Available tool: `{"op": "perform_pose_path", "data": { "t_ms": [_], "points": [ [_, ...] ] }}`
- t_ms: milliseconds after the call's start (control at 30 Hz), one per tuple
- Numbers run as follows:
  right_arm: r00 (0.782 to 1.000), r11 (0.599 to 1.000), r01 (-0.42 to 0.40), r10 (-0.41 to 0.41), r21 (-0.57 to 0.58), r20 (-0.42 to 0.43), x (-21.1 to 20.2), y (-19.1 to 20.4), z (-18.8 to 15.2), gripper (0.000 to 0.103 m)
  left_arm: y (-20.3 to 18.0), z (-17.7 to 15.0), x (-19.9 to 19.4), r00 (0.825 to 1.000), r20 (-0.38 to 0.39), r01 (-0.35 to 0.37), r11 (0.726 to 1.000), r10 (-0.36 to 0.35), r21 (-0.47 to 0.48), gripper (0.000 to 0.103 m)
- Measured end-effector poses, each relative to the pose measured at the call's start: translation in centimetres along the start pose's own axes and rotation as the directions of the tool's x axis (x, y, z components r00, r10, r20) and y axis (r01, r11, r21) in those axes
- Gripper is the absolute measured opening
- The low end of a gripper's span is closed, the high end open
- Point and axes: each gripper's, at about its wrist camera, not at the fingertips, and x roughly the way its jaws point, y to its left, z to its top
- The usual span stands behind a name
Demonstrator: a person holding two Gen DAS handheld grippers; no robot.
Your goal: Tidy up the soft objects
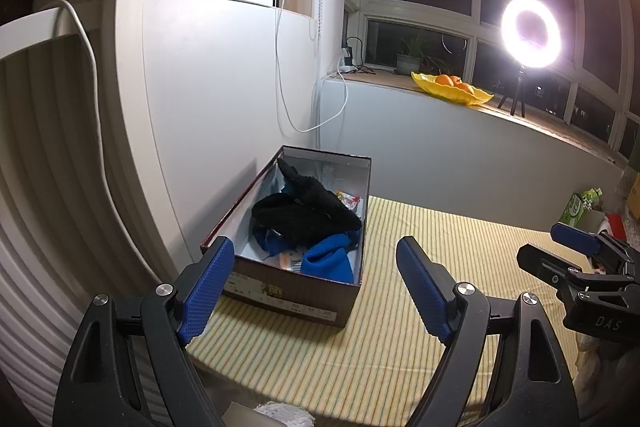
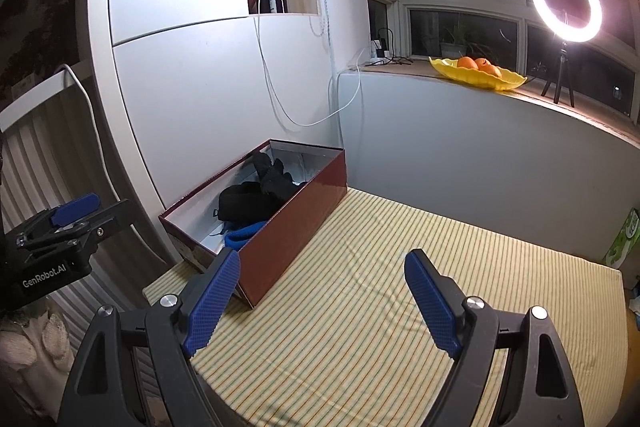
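A brown cardboard box [image 1: 288, 297] stands open on the striped yellow cloth [image 1: 400, 327] by the wall. Inside lie black fluffy items [image 1: 308, 215] on top of blue soft items [image 1: 328, 259]. The box also shows in the right wrist view [image 2: 296, 223], with the black items [image 2: 256, 199] and a blue one [image 2: 240, 235] inside. My left gripper [image 1: 316, 279] is open and empty, just in front of the box. My right gripper [image 2: 322, 291] is open and empty over the cloth, to the right of the box. Each gripper shows at the edge of the other's view.
White cabinet [image 1: 224, 107] and hanging cable [image 1: 288, 107] stand behind the box. On the windowsill sit a yellow dish of oranges [image 1: 452, 87], a lit ring light [image 1: 530, 31] and a potted plant [image 1: 408, 59]. A green box [image 1: 576, 207] lies at the cloth's far right.
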Motion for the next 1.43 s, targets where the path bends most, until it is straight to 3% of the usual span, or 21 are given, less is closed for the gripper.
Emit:
{"op": "perform_pose_path", "data": {
  "t_ms": [1433],
  "points": [
    [0.999, 1.000, 0.004, -0.004, 0.010, -0.040, 0.63, 0.22, -0.95, 0.081, -0.93, -0.83, 0.42, 1.000, -0.013, 0.019, 1.000, -0.019, 0.006, 0.083]
  ]
}}
